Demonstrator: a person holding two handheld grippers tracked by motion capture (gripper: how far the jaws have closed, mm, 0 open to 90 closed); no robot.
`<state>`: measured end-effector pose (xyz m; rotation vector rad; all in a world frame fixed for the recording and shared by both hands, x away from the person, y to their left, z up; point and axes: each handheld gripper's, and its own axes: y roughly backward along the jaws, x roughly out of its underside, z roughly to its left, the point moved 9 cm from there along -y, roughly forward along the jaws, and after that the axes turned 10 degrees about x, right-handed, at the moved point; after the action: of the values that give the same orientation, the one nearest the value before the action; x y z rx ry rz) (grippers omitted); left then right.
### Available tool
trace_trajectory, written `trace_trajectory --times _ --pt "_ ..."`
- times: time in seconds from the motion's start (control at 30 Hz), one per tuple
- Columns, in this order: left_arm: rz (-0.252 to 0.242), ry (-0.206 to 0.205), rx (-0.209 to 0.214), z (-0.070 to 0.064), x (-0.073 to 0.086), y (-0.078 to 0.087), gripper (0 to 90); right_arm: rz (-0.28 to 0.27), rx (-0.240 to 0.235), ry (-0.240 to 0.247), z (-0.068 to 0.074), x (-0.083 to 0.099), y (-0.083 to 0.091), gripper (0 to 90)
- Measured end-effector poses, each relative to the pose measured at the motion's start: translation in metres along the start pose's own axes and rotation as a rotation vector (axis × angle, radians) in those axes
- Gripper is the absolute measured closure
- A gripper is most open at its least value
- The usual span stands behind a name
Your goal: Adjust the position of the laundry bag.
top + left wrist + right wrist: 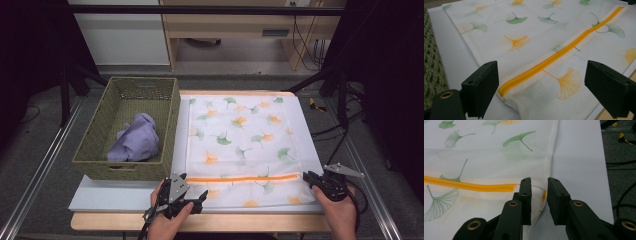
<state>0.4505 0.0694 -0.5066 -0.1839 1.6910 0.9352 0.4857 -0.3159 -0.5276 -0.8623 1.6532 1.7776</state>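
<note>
A white mesh laundry bag (242, 145) printed with green and orange ginkgo leaves lies flat on the white mat (125, 195) that covers the counter, filling the mat's middle and 3 o'clock side. An orange zipper (242, 178) runs across the bag close to its 6 o'clock edge, from the 9 o'clock side to the 3 o'clock side. The left gripper (192, 192) sits at the bag's near corner on the 9 o'clock side, held in a hand that comes in from 6 o'clock; in the left gripper view its jaws stand wide apart, released, with the zipper's end (502, 91) and the bag's corner lying between them and touching neither. The right gripper (311, 179) rests at the bag's edge on the 3 o'clock side, level with the zipper. In the right gripper view (539, 195) its jaws are drawn near each other but leave a narrow gap, gripping nothing; one jaw rests over the bag's hem just past the zipper's closed end (515, 187), the other over the bare mat beside the hem. At 9 o'clock of the bag, just beside it, stands a green woven basket (95, 145) holding a crumpled lilac cloth (136, 140).
</note>
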Motion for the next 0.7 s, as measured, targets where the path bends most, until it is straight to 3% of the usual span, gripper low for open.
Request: trace_trajectory --times 0.2,0.47,0.63,0.7 --pt "0.003 -0.004 0.007 -0.003 0.001 -0.002 12.8 0.018 0.011 0.001 -0.001 0.003 -0.006 68.4" --pt "0.009 -0.010 0.010 -0.005 0.001 -0.003 13.6 0.053 0.034 0.077 0.004 0.009 -0.011 67.8" --pt "0.004 -0.003 0.006 -0.003 0.001 -0.001 13.7 0.063 0.013 0.066 0.008 0.009 -0.010 81.3" --pt "0.003 -0.004 0.006 -0.003 0.001 -0.001 13.8 0.063 0.012 0.072 0.008 0.009 -0.010 82.8"
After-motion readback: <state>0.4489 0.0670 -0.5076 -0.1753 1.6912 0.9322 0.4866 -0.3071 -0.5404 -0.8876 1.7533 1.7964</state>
